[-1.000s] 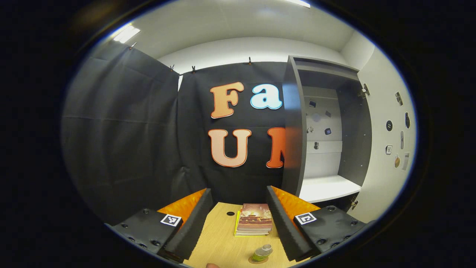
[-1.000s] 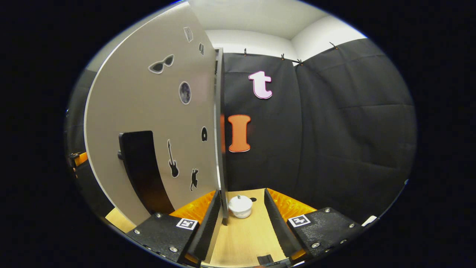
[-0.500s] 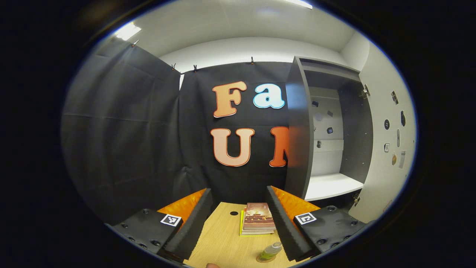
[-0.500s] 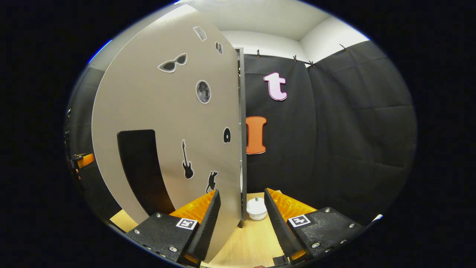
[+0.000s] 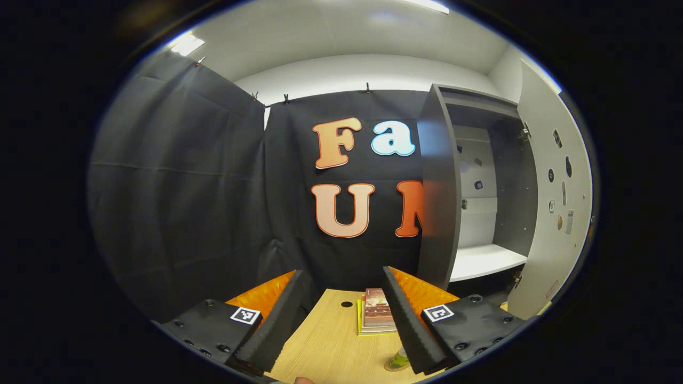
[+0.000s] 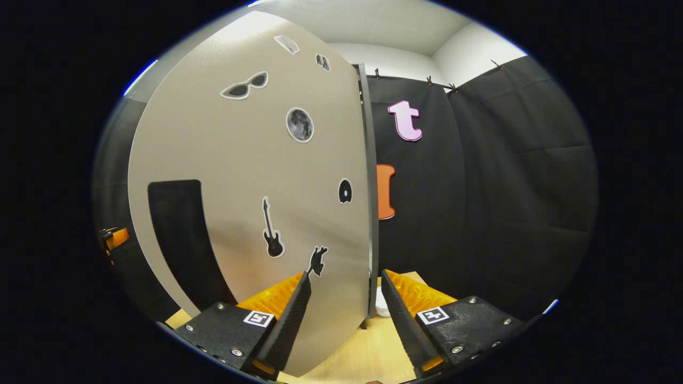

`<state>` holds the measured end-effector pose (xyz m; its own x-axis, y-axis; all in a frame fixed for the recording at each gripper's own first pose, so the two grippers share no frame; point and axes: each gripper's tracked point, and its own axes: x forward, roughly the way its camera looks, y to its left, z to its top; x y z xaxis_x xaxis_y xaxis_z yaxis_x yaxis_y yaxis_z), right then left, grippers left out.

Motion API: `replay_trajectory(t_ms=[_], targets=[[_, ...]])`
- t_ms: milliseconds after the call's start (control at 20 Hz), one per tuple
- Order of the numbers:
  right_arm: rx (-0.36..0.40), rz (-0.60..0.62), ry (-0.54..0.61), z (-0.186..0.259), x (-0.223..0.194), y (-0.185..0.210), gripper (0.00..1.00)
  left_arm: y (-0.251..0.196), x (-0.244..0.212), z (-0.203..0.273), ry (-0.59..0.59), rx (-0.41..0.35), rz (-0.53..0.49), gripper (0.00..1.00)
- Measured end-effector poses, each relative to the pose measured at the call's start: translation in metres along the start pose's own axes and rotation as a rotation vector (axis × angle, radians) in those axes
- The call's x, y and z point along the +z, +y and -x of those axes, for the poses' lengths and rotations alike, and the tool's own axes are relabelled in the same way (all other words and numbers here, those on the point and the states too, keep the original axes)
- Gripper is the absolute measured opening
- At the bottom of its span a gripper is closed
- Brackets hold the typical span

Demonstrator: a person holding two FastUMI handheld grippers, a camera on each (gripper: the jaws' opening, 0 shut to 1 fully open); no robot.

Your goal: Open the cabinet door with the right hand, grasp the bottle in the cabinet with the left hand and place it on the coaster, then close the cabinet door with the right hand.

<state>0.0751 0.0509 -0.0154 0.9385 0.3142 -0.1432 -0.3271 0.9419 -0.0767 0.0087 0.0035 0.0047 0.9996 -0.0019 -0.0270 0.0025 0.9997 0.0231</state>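
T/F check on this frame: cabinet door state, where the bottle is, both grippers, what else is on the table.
1. The cabinet door is fully shut. False: it stands ajar, and the left gripper view shows the cabinet open with its white shelf bare.
2. The bottle stands on the coaster on the table. True.
3. The left gripper is shut on the bottle. False: its jaws are open and hold nothing; the bottle sits apart from it, partly behind one finger.
4. The right gripper is open, with the door's free edge between its fingers. True.
5. A stack of books lies on the table. True.
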Motion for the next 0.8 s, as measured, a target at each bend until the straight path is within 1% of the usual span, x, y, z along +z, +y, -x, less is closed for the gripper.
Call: replay_trajectory(t_ms=[50,100,150,200,350,500,800], targets=[[0.006,-0.004,0.005,-0.005,-0.001,0.006,0.90,0.005,-0.001,0.000,0.001,0.004,0.002,0.95],[0.012,-0.007,0.007,-0.012,-0.001,0.012,0.87,0.011,-0.001,0.001,0.002,0.010,0.005,0.95],[0.020,-0.009,0.010,-0.018,-0.003,0.019,0.94,0.016,-0.001,0.001,0.003,0.013,0.009,0.95],[0.031,-0.011,0.015,-0.028,-0.006,0.026,0.91,0.020,-0.002,0.001,0.004,0.015,0.014,0.95],[0.068,-0.010,0.015,-0.055,-0.007,0.048,0.92,0.033,-0.005,0.001,0.009,0.026,0.018,0.95],[0.071,0.016,0.010,-0.072,-0.007,0.060,0.92,0.047,-0.007,0.002,0.014,0.039,0.018,0.96],[0.075,0.008,0.014,-0.092,-0.006,0.074,0.92,0.076,-0.014,0.007,0.026,0.074,0.023,0.96]])
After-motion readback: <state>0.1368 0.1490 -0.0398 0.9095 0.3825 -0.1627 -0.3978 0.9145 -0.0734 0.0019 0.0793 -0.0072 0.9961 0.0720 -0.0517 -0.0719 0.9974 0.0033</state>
